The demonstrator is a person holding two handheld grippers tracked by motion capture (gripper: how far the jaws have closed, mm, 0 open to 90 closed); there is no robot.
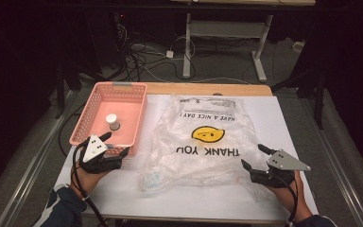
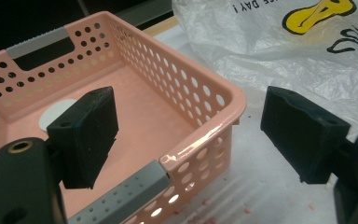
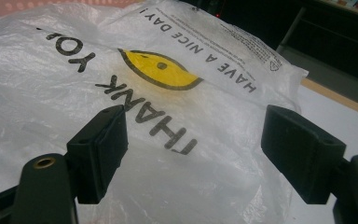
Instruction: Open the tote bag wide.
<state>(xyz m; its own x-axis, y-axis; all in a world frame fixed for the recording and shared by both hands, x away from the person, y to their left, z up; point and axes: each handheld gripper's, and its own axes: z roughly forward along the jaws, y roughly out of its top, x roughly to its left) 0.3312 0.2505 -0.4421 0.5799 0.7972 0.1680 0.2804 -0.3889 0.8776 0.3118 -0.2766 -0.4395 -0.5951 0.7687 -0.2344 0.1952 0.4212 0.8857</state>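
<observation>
left tongs (image 1: 116, 144) apart astride basket (image 1: 86, 113) corner, likely to steady it | right tongs (image 1: 254, 157) apart at bag (image 1: 203, 142) edge, four o'clock, nothing gripped

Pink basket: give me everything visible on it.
The pink basket is a shallow rectangular plastic tray with perforated walls, glossy rounded rim and grey handle inserts at its near and far ends. It sits upright on the white table surface, at the left, beside the clear plastic bag. Inside stands one small white-capped container; the rest of its floor is bare. The left hand-held gripper is at its near right corner, jaws open astride the rim, apparently not clamping it.
</observation>
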